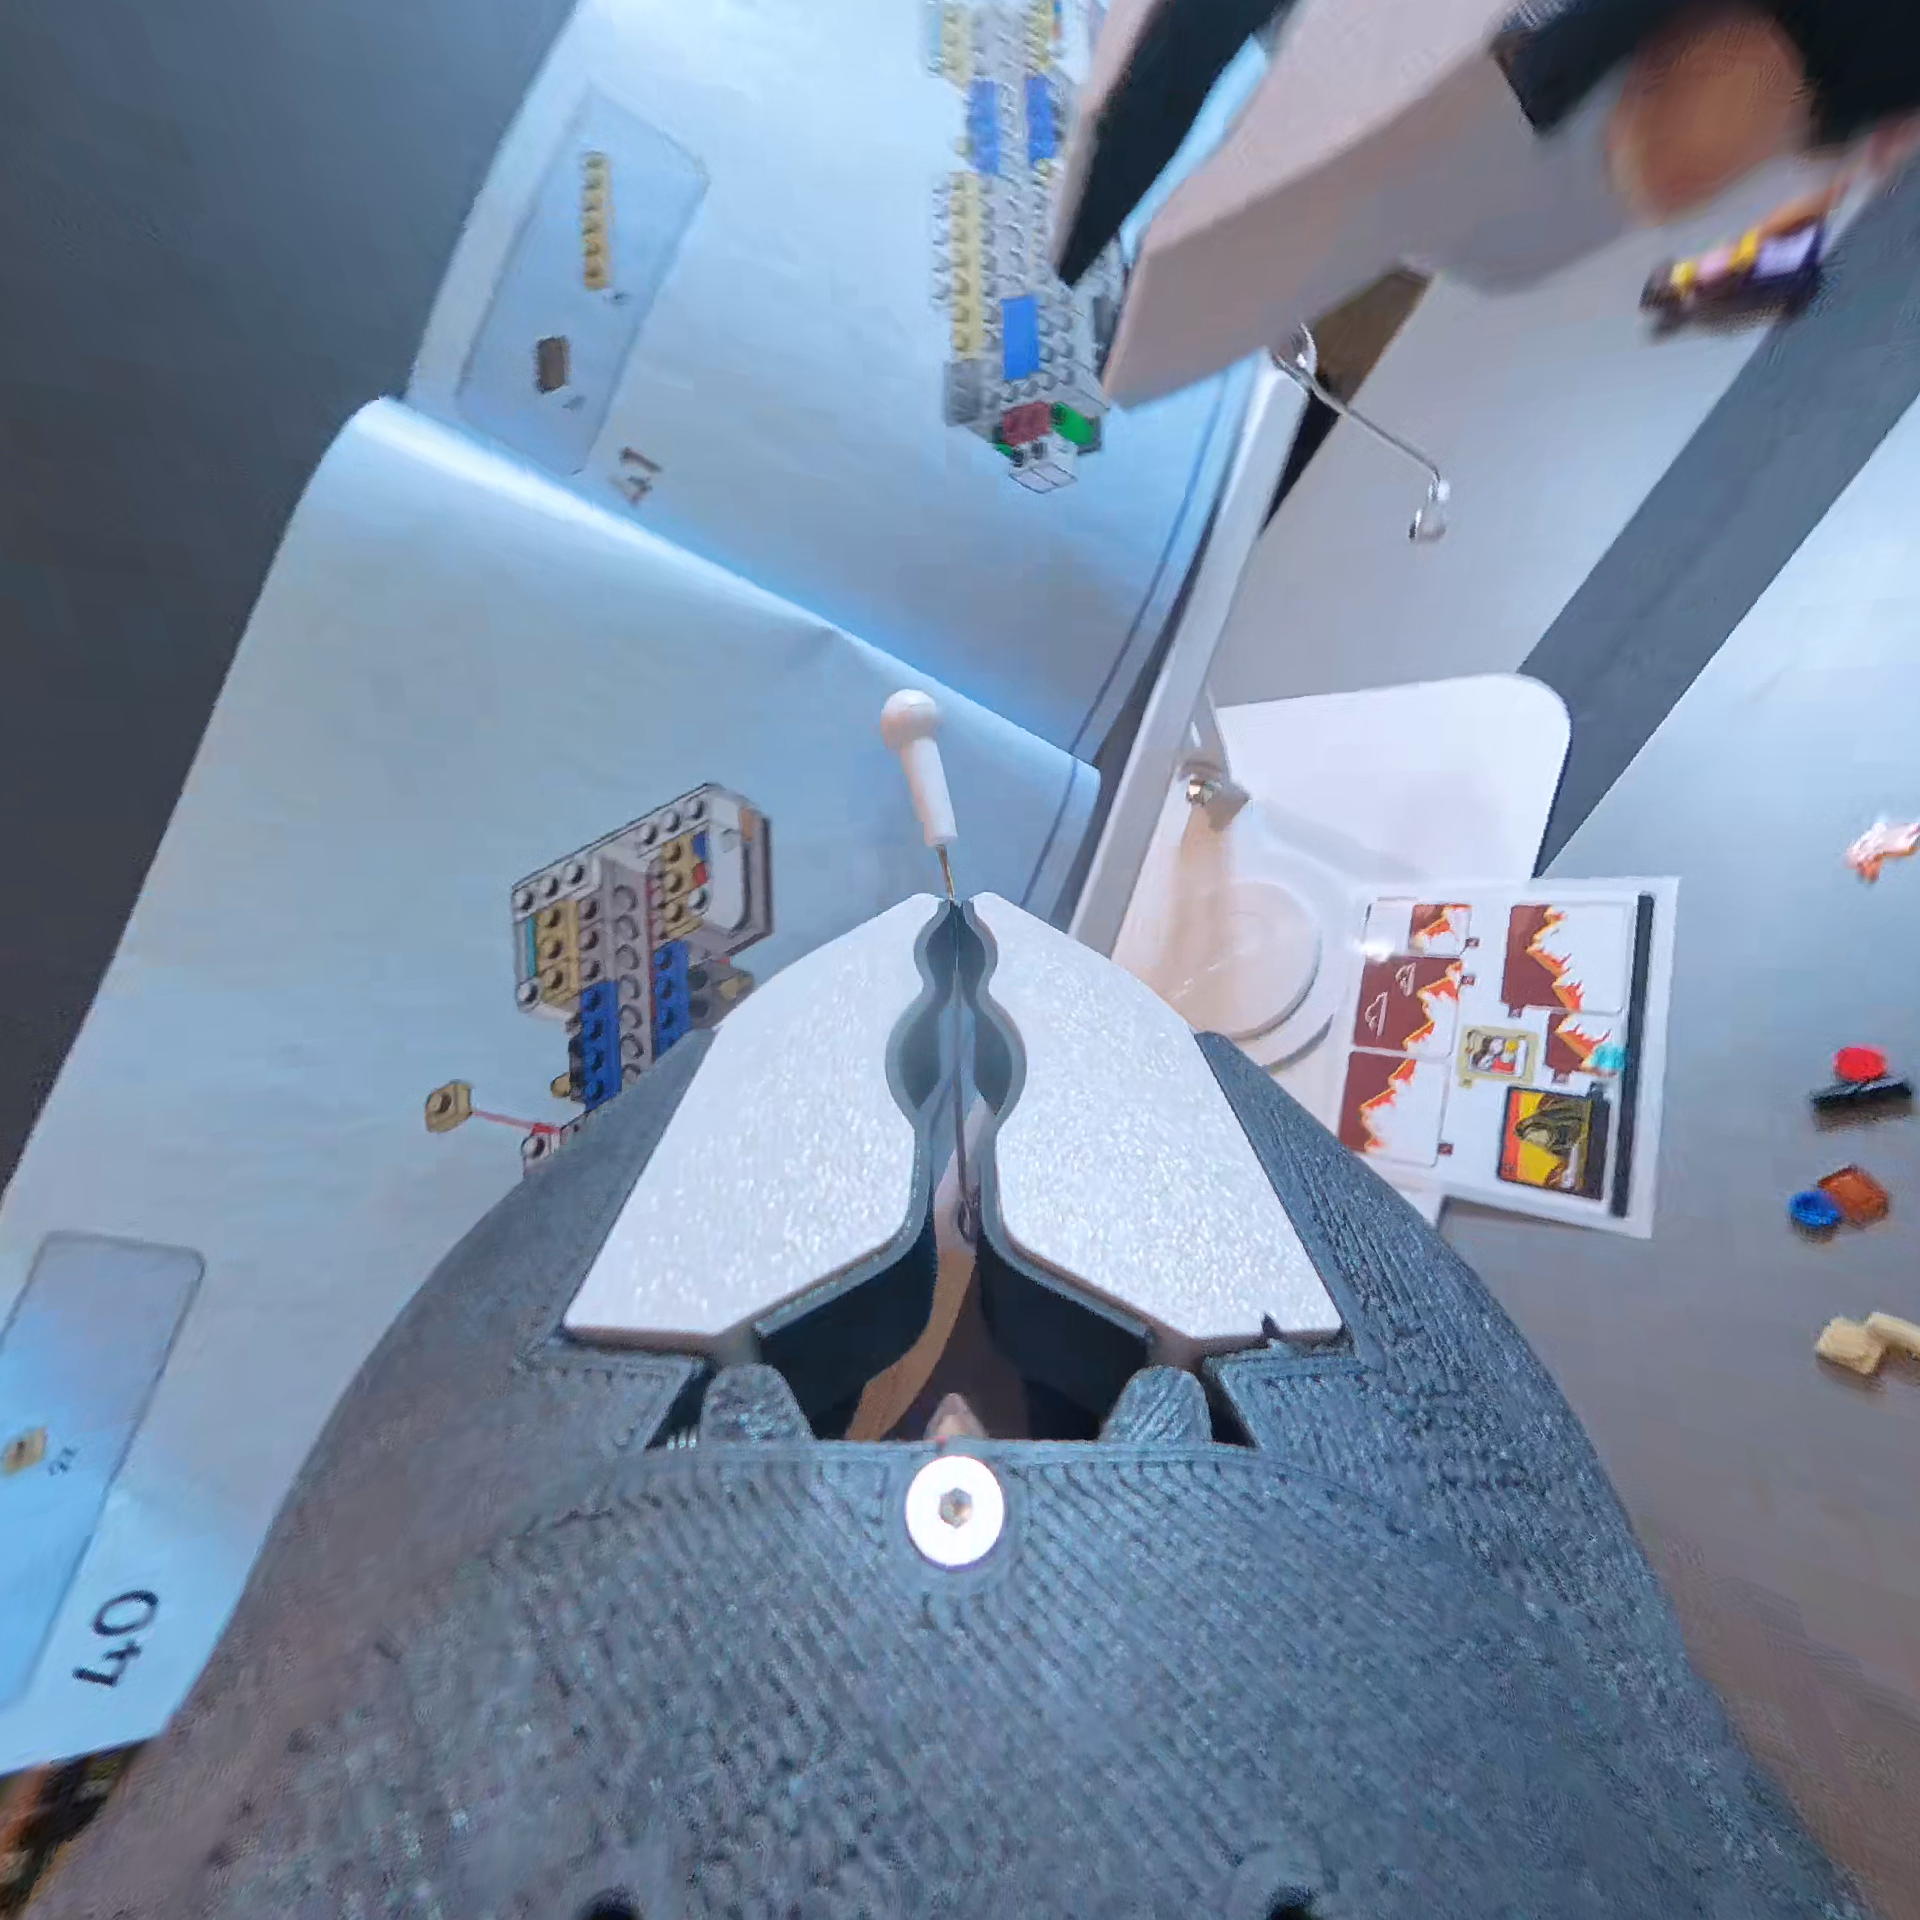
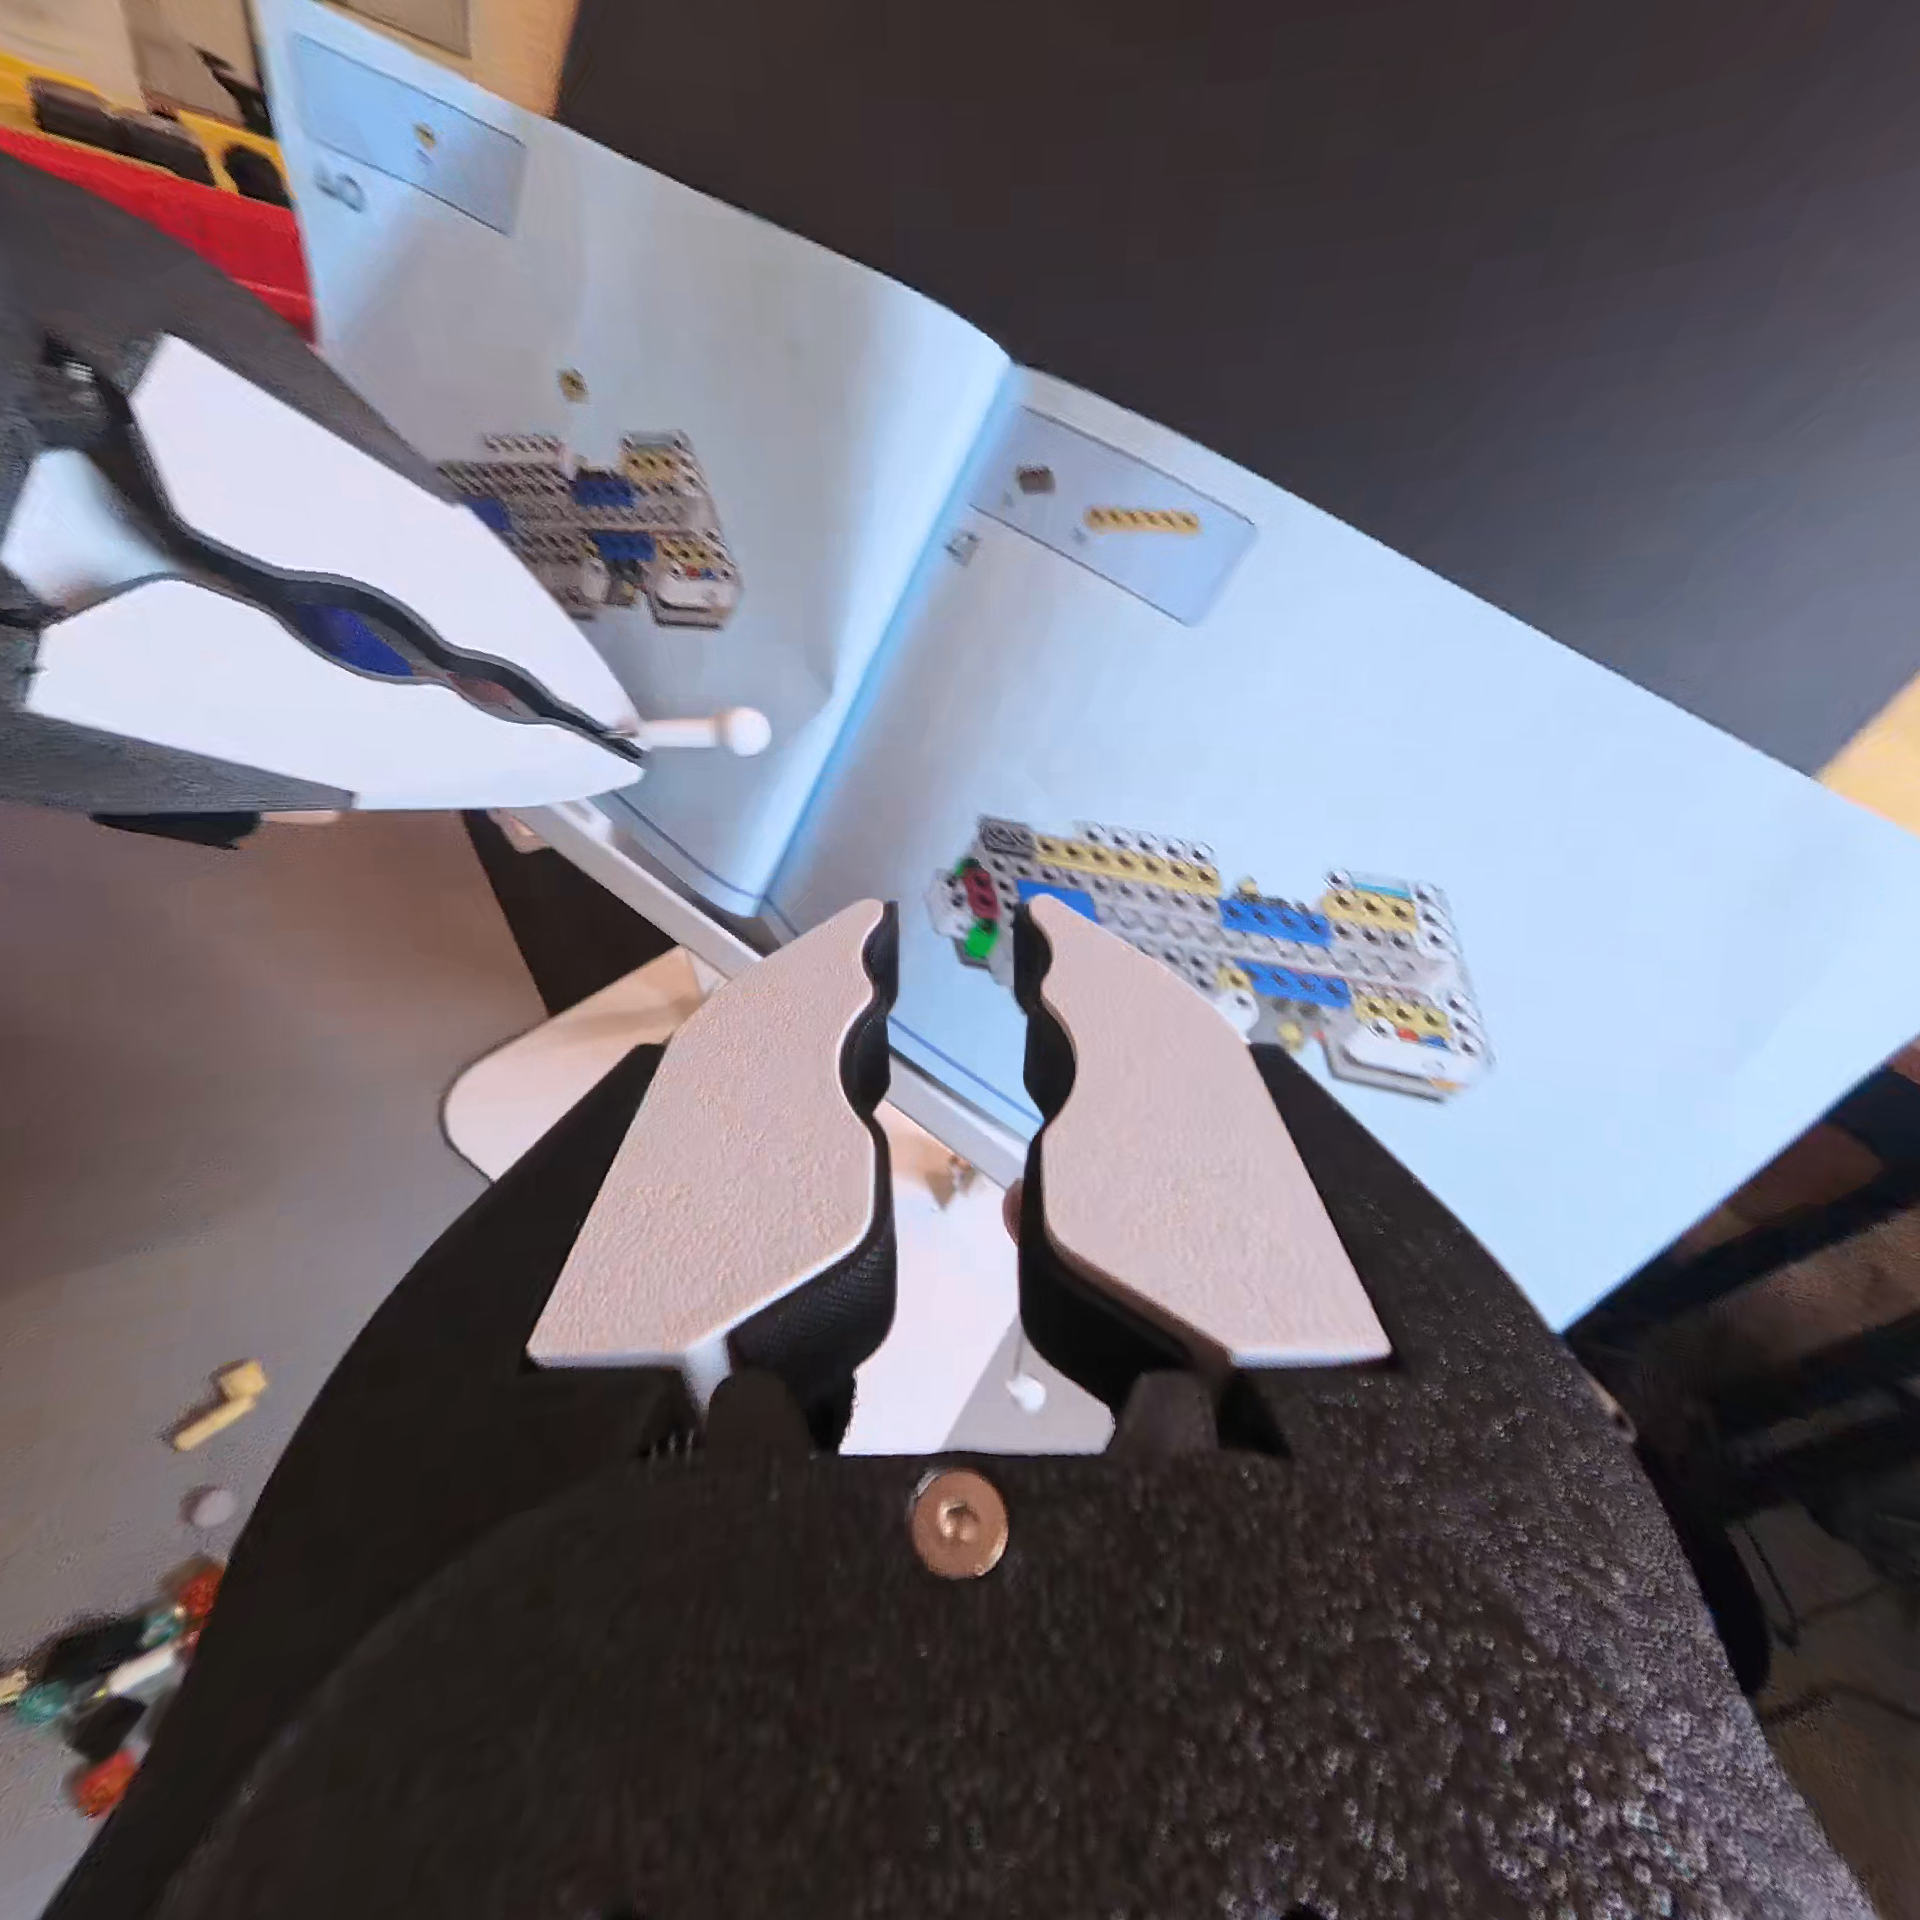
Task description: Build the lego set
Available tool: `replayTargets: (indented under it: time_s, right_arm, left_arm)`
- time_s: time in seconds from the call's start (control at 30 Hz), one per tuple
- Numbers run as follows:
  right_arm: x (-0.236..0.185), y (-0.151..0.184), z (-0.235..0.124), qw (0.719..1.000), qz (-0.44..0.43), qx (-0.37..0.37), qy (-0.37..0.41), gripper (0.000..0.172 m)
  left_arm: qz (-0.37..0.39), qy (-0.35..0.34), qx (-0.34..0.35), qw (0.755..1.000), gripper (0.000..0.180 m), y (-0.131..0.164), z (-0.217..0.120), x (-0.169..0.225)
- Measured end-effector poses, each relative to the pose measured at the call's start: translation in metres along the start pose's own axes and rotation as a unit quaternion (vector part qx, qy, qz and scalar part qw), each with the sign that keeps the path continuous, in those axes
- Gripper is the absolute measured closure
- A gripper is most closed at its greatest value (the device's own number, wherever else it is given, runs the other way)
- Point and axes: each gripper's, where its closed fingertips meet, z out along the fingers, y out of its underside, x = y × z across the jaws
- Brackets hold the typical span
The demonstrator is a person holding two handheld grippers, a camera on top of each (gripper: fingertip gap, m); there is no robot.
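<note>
My left gripper [image 1: 954, 906] is shut on a thin metal rod with a white ball-ended cap [image 1: 920, 764]. The rod runs back between the pads and its capped end sticks out in front of the open instruction booklet [image 1: 520, 675]. The right wrist view shows the same grip: the left gripper [image 2: 623, 743] with the white cap [image 2: 717, 730] jutting from its tips. My right gripper [image 2: 954, 920] is open and empty, in front of the lower edge of the booklet's right page [image 2: 1351, 727]. It also shows blurred at the top of the left wrist view [image 1: 1195, 208].
The booklet leans on a white stand [image 1: 1403, 790] with a metal page-holder arm [image 1: 1429, 520]. A sticker sheet [image 1: 1507, 1049] lies by the stand's base. Small loose bricks [image 1: 1860, 1081] lie on the grey table to the right, and more show in the right wrist view [image 2: 218, 1392]. About 9 cm separates my left fingertips from my right.
</note>
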Motion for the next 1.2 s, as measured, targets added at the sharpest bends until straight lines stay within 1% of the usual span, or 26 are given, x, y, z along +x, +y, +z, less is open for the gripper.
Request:
replayTargets:
  time_s: [0.03,0.1,0.17,0.2,0.27,0.33,0.4,0.43,0.47,0.57,0.63,0.73,0.93,1.0,1.07,1.13,1.2]
  right_arm:
    - [0.008,0.004,-0.002,1.000,0.006,-0.003,0.011,0.149]
    - [0.036,0.007,-0.011,0.998,0.023,0.004,0.057,0.140]
    - [0.073,0.014,-0.021,0.992,0.053,0.015,0.110,0.129]
    - [0.090,0.023,-0.024,0.989,0.080,0.011,0.122,0.118]
    - [0.113,0.046,-0.023,0.983,0.140,-0.014,0.120,0.091]
    - [0.114,0.061,-0.013,0.979,0.194,-0.022,0.055,0.084]
    - [0.102,0.064,-0.004,0.971,0.236,-0.018,-0.028,0.090]
    - [0.094,0.062,-0.001,0.967,0.244,-0.014,-0.065,0.100]
    - [0.086,0.060,0.001,0.966,0.242,-0.013,-0.086,0.108]
    - [0.082,0.061,0.004,0.975,0.210,-0.017,-0.063,0.104]
    - [0.081,0.060,0.001,0.974,0.217,-0.008,-0.059,0.105]
    - [0.078,0.059,-0.005,0.974,0.221,0.000,-0.057,0.110]
    - [0.071,0.060,-0.016,0.977,0.204,-0.011,-0.061,0.117]
    - [0.071,0.062,-0.020,0.979,0.193,-0.021,-0.059,0.118]
    - [0.076,0.063,-0.028,0.985,0.167,-0.031,-0.034,0.117]
    - [0.082,0.062,-0.042,0.990,0.136,-0.034,0.001,0.116]
    - [0.084,0.054,-0.061,0.994,0.104,-0.023,0.040,0.117]
  left_arm:
    - [0.034,-0.006,-0.008,0.999,0.180,0.001,0.002,0.003]
    - [0.080,-0.010,-0.020,0.997,0.180,0.002,0.004,0.007]
    - [0.087,-0.006,-0.021,0.996,0.180,0.002,0.006,0.008]
    - [0.083,-0.003,-0.019,0.996,0.180,0.002,0.006,0.008]
    - [0.076,0.000,-0.019,0.997,0.180,0.002,0.006,0.009]
    - [0.092,-0.005,-0.021,0.995,0.180,0.002,0.006,0.008]
    - [0.105,-0.007,-0.026,0.994,0.180,0.003,0.006,0.008]
    - [0.107,-0.005,-0.027,0.994,0.180,0.003,0.007,0.008]
    - [0.109,-0.003,-0.027,0.994,0.180,0.003,0.007,0.008]
    - [0.117,0.009,-0.032,0.993,0.179,0.004,0.008,0.009]
    - [0.125,0.014,-0.034,0.992,0.180,0.005,0.008,0.010]
    - [0.156,0.010,-0.034,0.987,0.180,0.008,0.008,0.011]
    - [0.138,0.019,-0.047,0.989,0.179,0.014,0.009,0.007]
    - [0.113,0.019,-0.037,0.993,0.172,0.012,0.004,0.006]
    - [0.068,0.010,-0.009,0.998,0.170,0.008,-0.007,0.002]
    - [-0.012,0.005,0.035,0.999,0.168,0.002,-0.022,-0.002]
    - [-0.115,0.010,0.091,0.989,0.168,-0.004,-0.044,-0.003]
